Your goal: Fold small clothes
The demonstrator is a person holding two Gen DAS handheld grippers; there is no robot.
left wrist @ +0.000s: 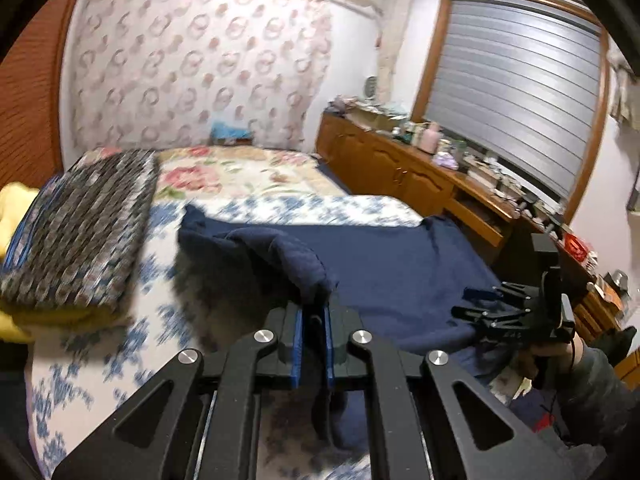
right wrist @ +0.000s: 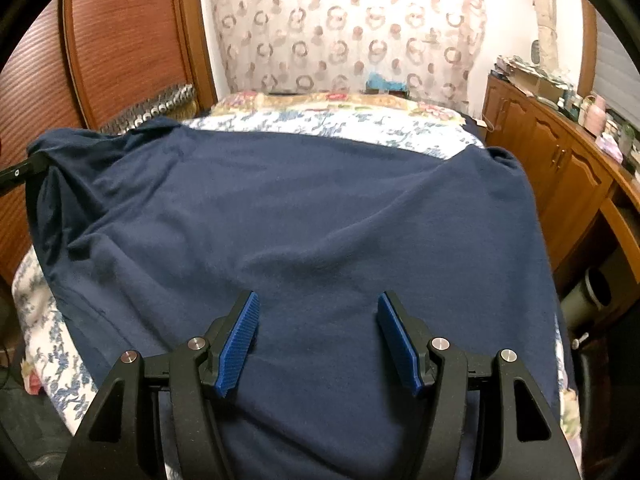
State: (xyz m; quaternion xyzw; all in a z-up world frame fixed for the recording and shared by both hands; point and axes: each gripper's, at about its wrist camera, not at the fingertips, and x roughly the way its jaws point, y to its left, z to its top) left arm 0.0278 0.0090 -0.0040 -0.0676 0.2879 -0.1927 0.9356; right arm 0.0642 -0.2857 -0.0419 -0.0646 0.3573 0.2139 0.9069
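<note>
A dark navy garment (right wrist: 304, 216) lies spread over the bed; it also shows in the left wrist view (left wrist: 384, 256). My left gripper (left wrist: 313, 312) is shut on a bunched edge of the garment (left wrist: 296, 264) and lifts it off the bed. My right gripper (right wrist: 318, 320) is open, its blue pads (right wrist: 240, 340) hovering just above the garment's near part, holding nothing. In the left wrist view the right gripper (left wrist: 476, 304) sits at the garment's right side, seen side-on. The left gripper's arm (right wrist: 20, 172) shows at the garment's far left corner.
The bed has a blue-and-white floral cover (left wrist: 120, 344). A patterned folded blanket (left wrist: 84, 228) lies on the left over a yellow cloth (left wrist: 12, 204). A cluttered wooden cabinet (right wrist: 560, 168) stands along the right. A wooden wardrobe (right wrist: 120, 40) is at left.
</note>
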